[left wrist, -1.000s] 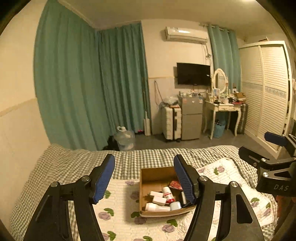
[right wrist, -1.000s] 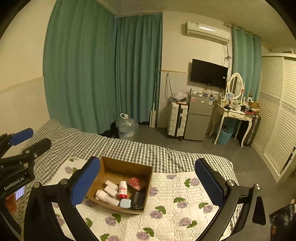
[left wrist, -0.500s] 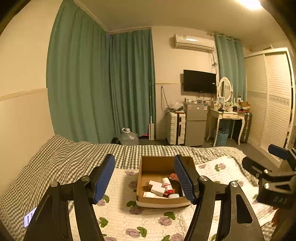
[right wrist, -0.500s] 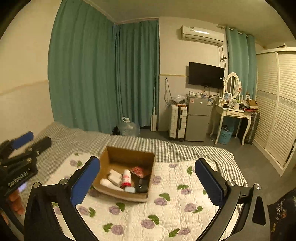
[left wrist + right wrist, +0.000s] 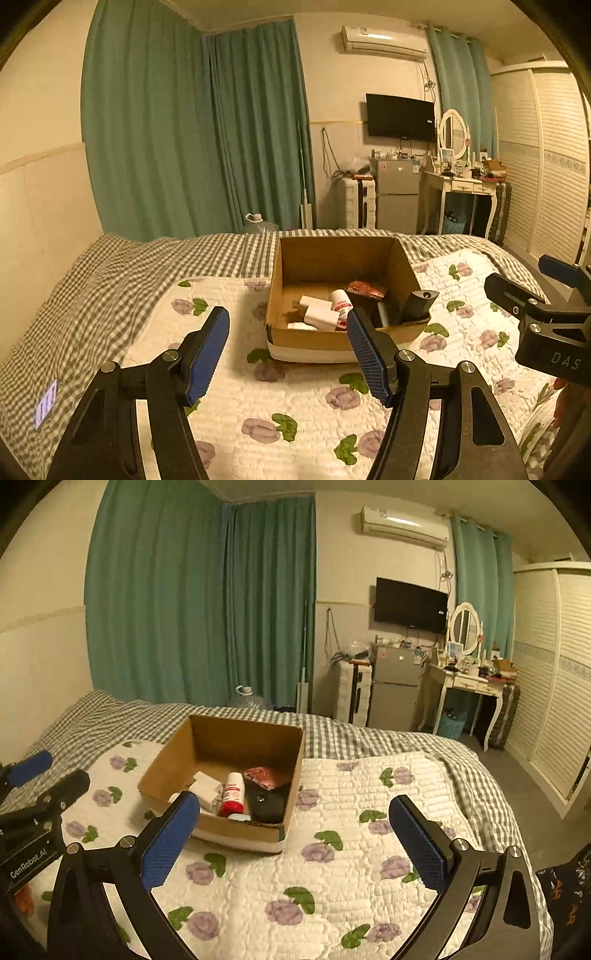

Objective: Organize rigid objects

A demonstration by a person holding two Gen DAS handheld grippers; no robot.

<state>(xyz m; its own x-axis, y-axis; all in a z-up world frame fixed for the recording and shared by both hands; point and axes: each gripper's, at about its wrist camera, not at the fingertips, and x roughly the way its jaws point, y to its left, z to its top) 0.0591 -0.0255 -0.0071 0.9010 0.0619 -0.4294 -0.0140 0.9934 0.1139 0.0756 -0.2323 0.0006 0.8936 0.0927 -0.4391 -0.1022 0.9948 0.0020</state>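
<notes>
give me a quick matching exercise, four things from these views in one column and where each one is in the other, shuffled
Things:
1. cardboard box
2. red and white bottle
3. television
4. left tool

Places or states:
A. mounted on the far wall
B. open, held above the quilt, empty
C. lying inside the box
D. sitting on the flowered quilt

Pairs: 1-D, 2-C, 3-A, 4-B

A bed point(image 5: 369, 742) with a gray checked sheet carries a white floral quilt point(image 5: 332, 878); a cardboard box point(image 5: 177, 753) sits on the quilt's far left part.
</notes>
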